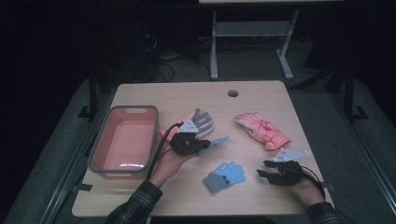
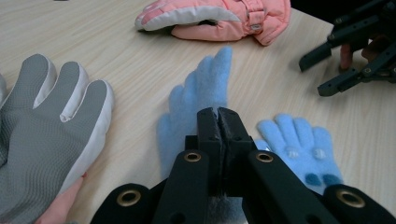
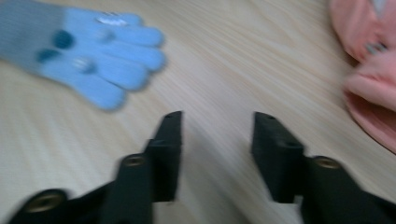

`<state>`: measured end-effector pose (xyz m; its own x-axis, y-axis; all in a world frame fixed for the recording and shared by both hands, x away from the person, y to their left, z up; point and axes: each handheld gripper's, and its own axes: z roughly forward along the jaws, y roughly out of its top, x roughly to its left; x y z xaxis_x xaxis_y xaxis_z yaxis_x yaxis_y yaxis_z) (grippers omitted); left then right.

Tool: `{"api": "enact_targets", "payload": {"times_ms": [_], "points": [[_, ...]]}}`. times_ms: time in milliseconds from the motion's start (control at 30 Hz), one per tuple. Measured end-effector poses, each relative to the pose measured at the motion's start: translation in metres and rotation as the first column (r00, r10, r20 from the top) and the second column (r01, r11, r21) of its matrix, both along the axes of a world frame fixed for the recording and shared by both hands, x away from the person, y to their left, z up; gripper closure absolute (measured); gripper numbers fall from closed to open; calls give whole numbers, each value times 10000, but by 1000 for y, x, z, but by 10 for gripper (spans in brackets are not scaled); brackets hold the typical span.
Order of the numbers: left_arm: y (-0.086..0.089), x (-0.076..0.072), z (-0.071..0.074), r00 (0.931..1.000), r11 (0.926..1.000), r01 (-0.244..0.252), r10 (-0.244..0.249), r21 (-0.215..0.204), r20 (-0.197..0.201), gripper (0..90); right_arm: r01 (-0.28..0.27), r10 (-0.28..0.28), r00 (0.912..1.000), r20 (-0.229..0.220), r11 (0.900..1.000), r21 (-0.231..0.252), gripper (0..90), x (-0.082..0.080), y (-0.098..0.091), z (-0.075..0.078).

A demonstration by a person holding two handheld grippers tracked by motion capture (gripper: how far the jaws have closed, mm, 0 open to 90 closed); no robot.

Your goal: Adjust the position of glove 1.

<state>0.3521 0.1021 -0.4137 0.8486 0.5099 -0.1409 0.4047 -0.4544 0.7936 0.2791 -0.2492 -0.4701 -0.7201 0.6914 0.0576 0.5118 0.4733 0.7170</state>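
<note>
My left gripper [image 1: 202, 146] [image 2: 218, 115] is shut on the cuff end of a light blue knit glove [image 1: 217, 142] [image 2: 201, 91], which hangs past the jaws with its fingers pointing away over the table. Its twin, a second blue glove [image 1: 225, 176] [image 2: 299, 142] [image 3: 93, 60], lies flat near the front of the table. My right gripper [image 1: 261, 169] [image 3: 217, 119] [image 2: 314, 77] hovers just right of that glove, jaws apart with only bare tabletop between them.
A pink ski glove [image 1: 261, 130] [image 2: 219, 16] [image 3: 369, 70] lies at mid right. A grey-palmed glove [image 1: 201, 122] [image 2: 46, 121] lies just behind my left gripper. A pink bin with a grey rim [image 1: 122, 109] stands at the left. A cable hole [image 1: 233, 93] is near the far edge.
</note>
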Motion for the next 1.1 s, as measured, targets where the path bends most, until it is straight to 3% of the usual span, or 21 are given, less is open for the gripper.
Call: {"api": "enact_targets", "payload": {"times_ms": [100, 167, 333, 667, 800, 1100], "points": [[1, -2, 1, 10000, 9998, 21, -23, -192, -90, 885, -796, 800, 9968, -65, 9956, 484, 817, -3, 9, 4], [0, -5, 1, 9999, 9999, 123, -123, -114, -48, 885, -1380, 1393, 9902, -115, 9874, 772, 899, -4, 17, 6], [-2, -11, 4, 9996, 9996, 288, -288, -1, -18, 886, -2374, 2426, 9698, -271, 9632, 1264, 900, -7, 43, 8], [5, -19, 9, 9994, 9993, 332, -332, -176, 49, 885, -3621, 3712, 9263, -650, 9245, 1192, 899, -6, 90, 0], [5, -22, 8, 9992, 9991, 393, -392, -170, 15, 886, -3753, 3837, 9209, -686, 9203, 1104, 899, -4, 102, -2], [-1, -26, 7, 9969, 9972, 753, -753, -12, 215, 885, -3655, 3713, 9272, -499, 9257, 973, 895, 6, 113, -2]]}}
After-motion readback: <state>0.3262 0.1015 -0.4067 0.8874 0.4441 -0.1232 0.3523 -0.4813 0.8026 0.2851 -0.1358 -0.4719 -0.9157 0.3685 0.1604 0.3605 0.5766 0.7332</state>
